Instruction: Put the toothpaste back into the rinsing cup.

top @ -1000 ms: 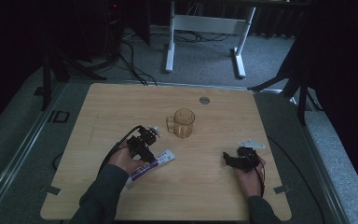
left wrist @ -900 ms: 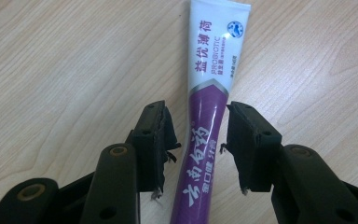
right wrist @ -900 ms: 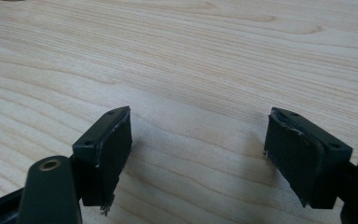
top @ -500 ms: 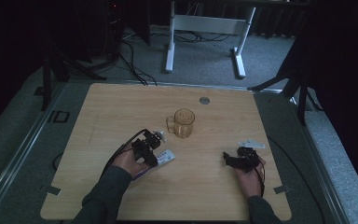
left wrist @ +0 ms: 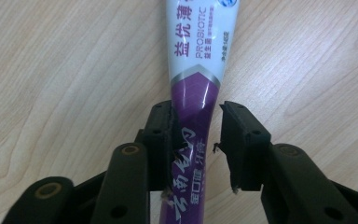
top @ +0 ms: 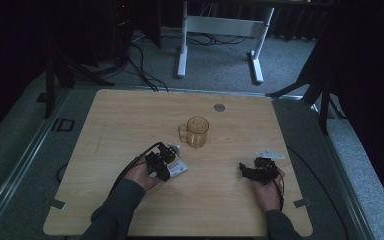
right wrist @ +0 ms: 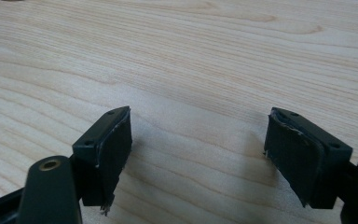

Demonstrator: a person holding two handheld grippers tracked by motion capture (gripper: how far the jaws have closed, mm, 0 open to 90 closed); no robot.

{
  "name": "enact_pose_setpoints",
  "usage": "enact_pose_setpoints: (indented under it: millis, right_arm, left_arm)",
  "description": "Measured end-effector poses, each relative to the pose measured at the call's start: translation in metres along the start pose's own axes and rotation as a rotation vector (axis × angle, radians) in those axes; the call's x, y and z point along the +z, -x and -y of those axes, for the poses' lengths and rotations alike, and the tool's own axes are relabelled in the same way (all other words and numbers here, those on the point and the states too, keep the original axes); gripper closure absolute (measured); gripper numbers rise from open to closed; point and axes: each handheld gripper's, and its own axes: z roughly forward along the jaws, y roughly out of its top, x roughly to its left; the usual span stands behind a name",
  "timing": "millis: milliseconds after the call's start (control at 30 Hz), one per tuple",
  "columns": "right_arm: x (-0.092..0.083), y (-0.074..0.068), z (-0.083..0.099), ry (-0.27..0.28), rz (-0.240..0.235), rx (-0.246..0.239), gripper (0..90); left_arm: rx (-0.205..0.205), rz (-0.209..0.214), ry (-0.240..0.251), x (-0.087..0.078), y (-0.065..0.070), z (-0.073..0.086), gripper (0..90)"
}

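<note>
The white-and-purple plastic toothpaste tube [left wrist: 193,93] lies flat on the light wooden table [top: 130,120], in front of the clear glass mug [top: 197,132]. The left gripper [left wrist: 196,140] straddles its purple end, jaws not fully closed. The right gripper [right wrist: 198,149] rests released, well apart.

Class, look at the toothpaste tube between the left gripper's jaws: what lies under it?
Bare wooden table lies under the toothpaste tube, showing along both its sides. The strip directly beneath it is covered. The left gripper straddles its purple end.
</note>
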Motion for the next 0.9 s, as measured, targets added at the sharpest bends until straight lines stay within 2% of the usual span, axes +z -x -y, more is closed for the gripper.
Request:
enact_pose_setpoints:
  millis: [233, 367, 533, 900]
  right_arm:
    - [0.0, 0.0, 0.0, 0.0, 0.0, 0.0, 22.9]
    - [0.0, 0.0, 0.0, 0.0, 0.0, 0.0, 22.9]
    - [0.0, 0.0, 0.0, 0.0, 0.0, 0.0, 22.9]
    - [0.0, 0.0, 0.0, 0.0, 0.0, 0.0, 22.9]
  left_arm:
    - [0.001, -0.006, -0.019, 0.006, -0.001, -0.001, 67.1]
    - [-0.005, -0.001, -0.024, 0.008, -0.001, -0.002, 66.8]
    - [-0.004, 0.007, -0.059, 0.017, -0.002, -0.003, 65.0]
    - [-0.01, 0.027, -0.08, 0.025, -0.005, -0.005, 64.1]
